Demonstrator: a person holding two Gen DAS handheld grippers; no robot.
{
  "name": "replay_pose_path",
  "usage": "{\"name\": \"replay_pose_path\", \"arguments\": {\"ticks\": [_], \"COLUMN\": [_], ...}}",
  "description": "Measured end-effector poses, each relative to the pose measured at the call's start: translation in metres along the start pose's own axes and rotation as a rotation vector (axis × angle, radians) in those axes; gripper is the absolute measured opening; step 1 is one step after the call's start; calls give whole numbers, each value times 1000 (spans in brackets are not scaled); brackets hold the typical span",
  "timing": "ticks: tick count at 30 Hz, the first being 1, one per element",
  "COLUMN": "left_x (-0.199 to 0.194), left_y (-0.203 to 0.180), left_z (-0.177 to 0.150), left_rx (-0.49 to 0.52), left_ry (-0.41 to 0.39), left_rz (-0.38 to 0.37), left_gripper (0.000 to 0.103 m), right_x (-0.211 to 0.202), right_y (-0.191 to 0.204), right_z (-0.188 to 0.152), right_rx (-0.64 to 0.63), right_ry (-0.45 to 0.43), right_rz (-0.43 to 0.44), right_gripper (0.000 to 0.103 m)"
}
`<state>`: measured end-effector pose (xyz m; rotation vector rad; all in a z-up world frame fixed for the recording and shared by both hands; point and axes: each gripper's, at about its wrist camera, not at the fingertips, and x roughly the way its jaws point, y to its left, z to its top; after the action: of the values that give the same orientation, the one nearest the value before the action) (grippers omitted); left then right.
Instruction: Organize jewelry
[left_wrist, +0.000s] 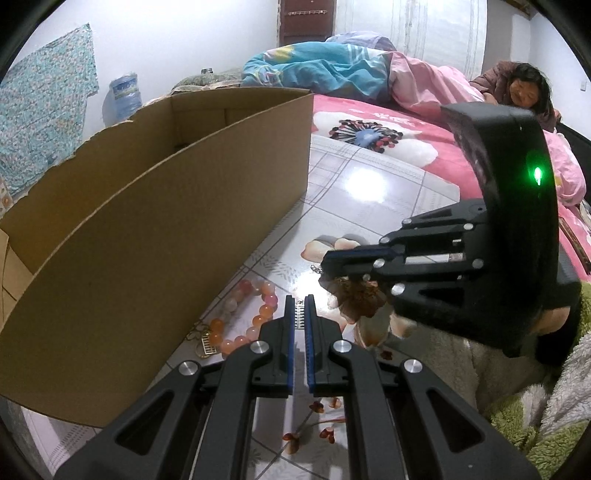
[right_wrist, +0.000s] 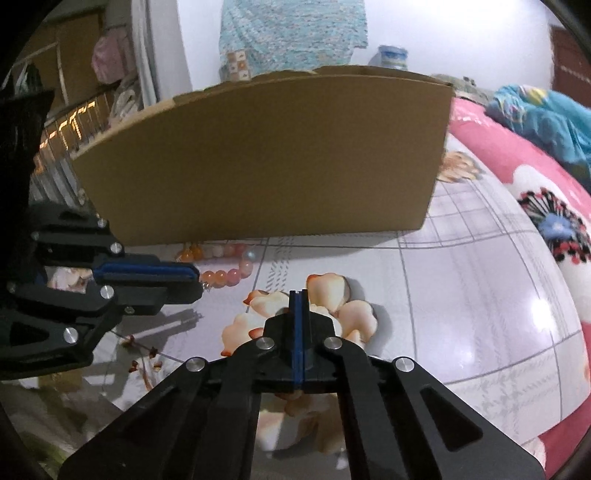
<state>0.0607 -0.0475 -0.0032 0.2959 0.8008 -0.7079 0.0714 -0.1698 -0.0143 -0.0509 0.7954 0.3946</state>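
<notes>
Two views, left wrist first: left gripper pinching a small silver clasp over the glossy floral sheet; pink-orange bead bracelet just beside the cardboard box; right gripper reaching in opposite. Right wrist next: right gripper pressed together, nothing visible between the pads; bracelet near the box, beside the left gripper.

Bead bracelet: round pink, orange and pale translucent beads in a loop, lying flat on the glossy floral bed cover, just beside the base of the cardboard box wall. Small gold charm touching the beads at the near end of the loop. Small silver toothed piece, comb-like, clamped between the left jaws; too small to identify further.
</notes>
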Motion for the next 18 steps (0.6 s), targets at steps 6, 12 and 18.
{"name": "replay_pose_path", "arguments": {"ticks": [6,12,18], "left_x": [-5,-12,-15], "left_y": [0,-3,-3], "left_z": [-1,-2,-4], "left_rx": [1,6,6], "left_ry": [-15,-26,-32], "left_rz": [4,5,0], "left_gripper": [4,4,4], "right_x": [-30,-50,-23], "right_y": [-18,-20,-7], "right_z": [-1,1,10], "right_rx": [103,119,27], "right_ry": [-59,-96,-20], "right_rz": [31,39,14], "right_gripper": [0,0,37]}}
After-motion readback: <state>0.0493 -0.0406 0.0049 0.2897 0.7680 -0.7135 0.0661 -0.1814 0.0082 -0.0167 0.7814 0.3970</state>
